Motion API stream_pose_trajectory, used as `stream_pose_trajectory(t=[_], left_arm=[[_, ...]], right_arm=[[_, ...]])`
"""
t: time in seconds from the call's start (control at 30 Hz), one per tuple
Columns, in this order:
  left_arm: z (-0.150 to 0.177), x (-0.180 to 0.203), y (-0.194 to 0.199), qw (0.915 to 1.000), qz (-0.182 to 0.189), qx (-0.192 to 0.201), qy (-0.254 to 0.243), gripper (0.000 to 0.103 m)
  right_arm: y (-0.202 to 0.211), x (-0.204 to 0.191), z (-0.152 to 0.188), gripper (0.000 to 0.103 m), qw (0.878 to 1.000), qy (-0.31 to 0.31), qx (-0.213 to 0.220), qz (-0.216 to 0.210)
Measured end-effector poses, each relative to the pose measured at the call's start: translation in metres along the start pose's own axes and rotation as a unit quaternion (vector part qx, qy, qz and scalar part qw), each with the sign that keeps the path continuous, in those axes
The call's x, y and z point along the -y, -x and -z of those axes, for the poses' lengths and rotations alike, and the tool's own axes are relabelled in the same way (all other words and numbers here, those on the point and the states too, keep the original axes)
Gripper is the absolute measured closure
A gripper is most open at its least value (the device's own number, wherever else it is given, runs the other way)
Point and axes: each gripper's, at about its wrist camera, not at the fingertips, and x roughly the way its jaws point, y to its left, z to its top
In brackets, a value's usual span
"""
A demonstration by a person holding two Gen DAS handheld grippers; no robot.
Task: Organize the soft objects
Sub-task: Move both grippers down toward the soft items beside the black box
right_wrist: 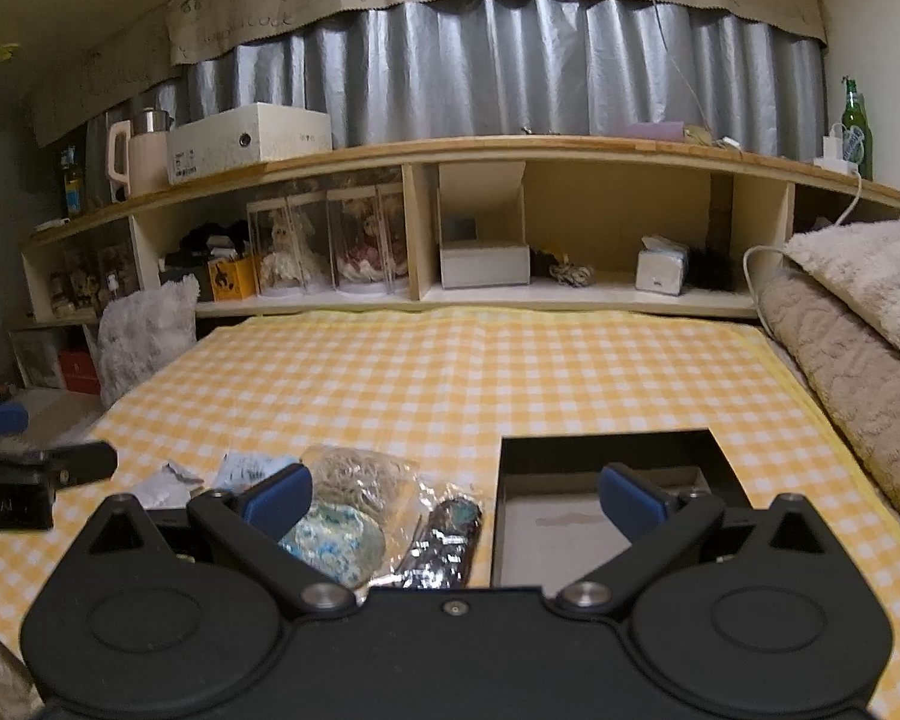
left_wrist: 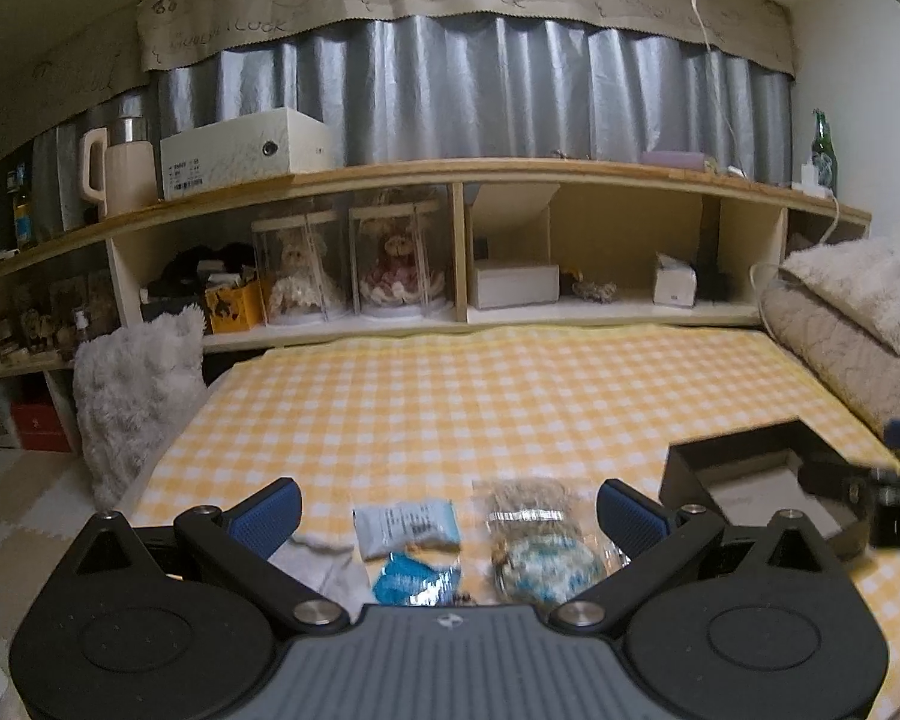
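While both are hovering spread and empty: left gripper (left_wrist: 447, 510), right gripper (right_wrist: 455, 495).
Soft packets: clear bag of rubber bands (right_wrist: 360, 474) is lying lower centre on the yellow checked cloth (right_wrist: 450, 372).
Approach: descending squarely, pinching gently.
Destination: black open box (right_wrist: 612, 450), lower right, seemingly.
Obstruction: dark foil packet (right_wrist: 447, 540) is crowding beside it.

A long wooden shelf unit (right_wrist: 468, 147) runs behind the yellow-and-white checked cloth (right_wrist: 450, 372). On top stand a cream electric kettle (right_wrist: 135, 156), a white cardboard box (right_wrist: 249, 141) and a green glass bottle (right_wrist: 857, 126). Pleated silver curtains (right_wrist: 510, 72) hang behind.
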Motion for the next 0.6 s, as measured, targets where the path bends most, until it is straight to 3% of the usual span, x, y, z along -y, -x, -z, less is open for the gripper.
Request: stream_pose_trajectory(t=[0.17,0.47,0.6], left_arm=[[-0.015,-0.014,-0.019,0.9993,-0.011,0.001,0.035,0.0],[-0.021,-0.057,-0.076,0.9935,-0.041,-0.046,0.096,0.0],[-0.013,-0.072,-0.096,0.99,-0.013,-0.063,0.125,0.0]], right_arm=[[-0.013,-0.004,-0.007,0.0,1.0,0.013,-0.001,-0.002],[-0.049,-0.021,-0.026,0.0,0.999,0.049,-0.008,-0.019],[-0.069,-0.028,-0.026,0.0,0.997,0.066,-0.025,-0.039]])
